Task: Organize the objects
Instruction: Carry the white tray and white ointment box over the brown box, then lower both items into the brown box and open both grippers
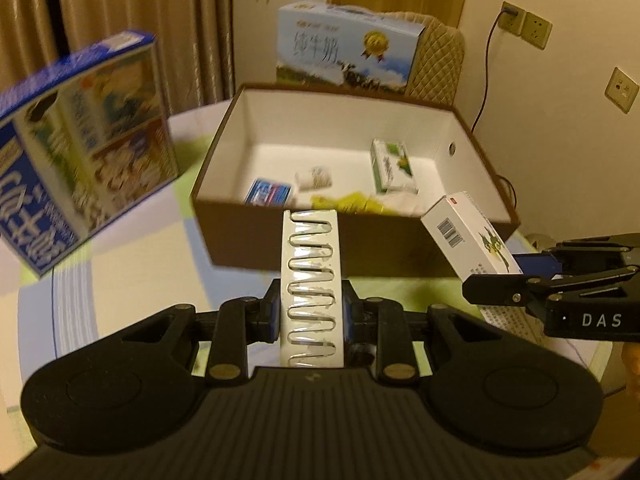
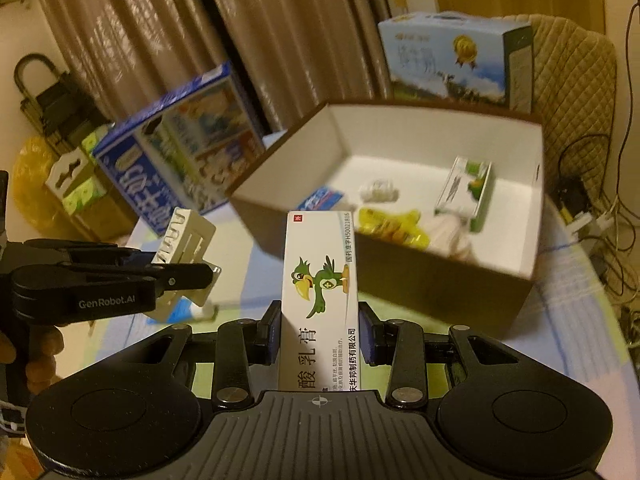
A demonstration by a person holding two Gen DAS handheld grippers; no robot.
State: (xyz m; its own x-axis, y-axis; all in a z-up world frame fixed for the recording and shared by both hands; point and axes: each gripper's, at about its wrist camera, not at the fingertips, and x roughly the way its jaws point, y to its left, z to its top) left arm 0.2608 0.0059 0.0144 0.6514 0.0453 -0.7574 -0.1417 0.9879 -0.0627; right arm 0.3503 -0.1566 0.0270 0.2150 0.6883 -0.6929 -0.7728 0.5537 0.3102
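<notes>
My left gripper [image 1: 311, 312] is shut on a white paper-clip box [image 1: 311, 280], held upright just short of the brown box's near wall; the same clip box [image 2: 182, 248] shows at the left of the right wrist view. My right gripper [image 2: 320, 332] is shut on a white ointment carton [image 2: 320, 300] printed with a green bird, also seen tilted [image 1: 468, 236] beside the brown box. The open brown box [image 1: 248, 232] with a white inside [image 2: 400, 128] holds a green-white carton [image 1: 390, 166], a blue packet [image 1: 268, 192], a yellow item [image 1: 352, 202] and a small white bundle [image 1: 314, 178].
A blue milk carton box [image 1: 80, 140] stands left of the brown box on a pastel checked tablecloth [image 1: 140, 248]. A light-blue milk case [image 1: 348, 48] sits behind on a quilted chair [image 1: 440, 60]. Curtains hang behind; wall sockets [image 1: 524, 24] and cables are at the right.
</notes>
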